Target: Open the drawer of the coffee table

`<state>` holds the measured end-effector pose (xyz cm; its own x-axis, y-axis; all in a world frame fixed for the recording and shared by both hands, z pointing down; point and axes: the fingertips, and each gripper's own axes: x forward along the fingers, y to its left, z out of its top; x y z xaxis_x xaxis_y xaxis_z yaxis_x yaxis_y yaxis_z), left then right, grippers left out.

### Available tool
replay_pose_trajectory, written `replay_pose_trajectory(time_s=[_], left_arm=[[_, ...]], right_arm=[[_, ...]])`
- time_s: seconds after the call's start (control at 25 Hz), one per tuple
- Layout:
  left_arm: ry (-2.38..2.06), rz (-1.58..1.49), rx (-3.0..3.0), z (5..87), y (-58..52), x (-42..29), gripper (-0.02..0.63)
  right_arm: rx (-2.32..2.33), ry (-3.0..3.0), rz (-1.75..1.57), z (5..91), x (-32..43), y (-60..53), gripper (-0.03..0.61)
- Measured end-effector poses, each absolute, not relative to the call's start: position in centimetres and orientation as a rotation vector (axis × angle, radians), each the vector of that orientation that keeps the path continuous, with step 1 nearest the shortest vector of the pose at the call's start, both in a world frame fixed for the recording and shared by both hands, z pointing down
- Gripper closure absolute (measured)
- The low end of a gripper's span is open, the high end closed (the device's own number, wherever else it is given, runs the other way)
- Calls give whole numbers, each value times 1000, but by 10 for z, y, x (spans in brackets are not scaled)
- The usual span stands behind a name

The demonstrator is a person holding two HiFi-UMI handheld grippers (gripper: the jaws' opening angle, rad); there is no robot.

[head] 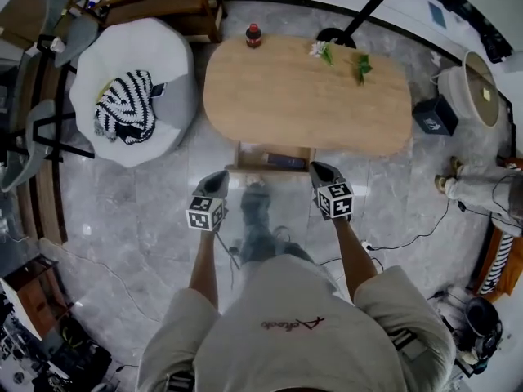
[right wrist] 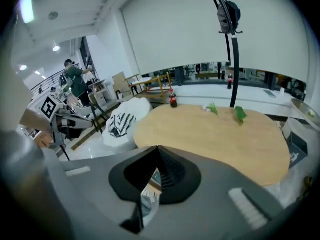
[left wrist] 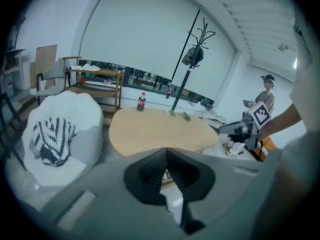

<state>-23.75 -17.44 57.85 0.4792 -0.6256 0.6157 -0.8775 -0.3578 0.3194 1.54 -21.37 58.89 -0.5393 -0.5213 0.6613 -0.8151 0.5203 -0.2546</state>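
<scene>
The oval wooden coffee table (head: 306,88) stands ahead of me on the grey floor. Its drawer (head: 274,160) juts out from the table's near edge, with a dark flat thing lying in it. My left gripper (head: 218,178) hangs above the floor, just left of the drawer. My right gripper (head: 319,170) hangs just right of the drawer. Both are shut with nothing between the jaws. In the left gripper view the left gripper (left wrist: 166,152) points over the table (left wrist: 160,131). In the right gripper view the right gripper (right wrist: 157,149) does the same over the table (right wrist: 215,134).
A white beanbag (head: 135,88) with a striped cloth sits left of the table. A cola bottle (head: 253,35) and green sprigs (head: 360,66) are on the tabletop. A black box (head: 434,115) and cables (head: 409,237) lie on the floor to the right. A coat stand (left wrist: 189,59) rises behind.
</scene>
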Motion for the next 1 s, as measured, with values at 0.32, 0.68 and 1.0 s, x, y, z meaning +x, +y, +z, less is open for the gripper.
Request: replay_pose_trajectory(time_s=[0.32, 0.68, 1.0], left_arm=[[-1305, 440, 2316, 446, -259, -225, 614], [-1303, 364, 2490, 347, -336, -212, 614], [-1305, 295, 2622, 279, -385, -188, 614]], right_arm=[[1203, -2438, 532, 442, -15, -290, 575], [1377, -2555, 262, 313, -15, -364, 575], [1478, -2601, 148, 254, 1, -397, 575]])
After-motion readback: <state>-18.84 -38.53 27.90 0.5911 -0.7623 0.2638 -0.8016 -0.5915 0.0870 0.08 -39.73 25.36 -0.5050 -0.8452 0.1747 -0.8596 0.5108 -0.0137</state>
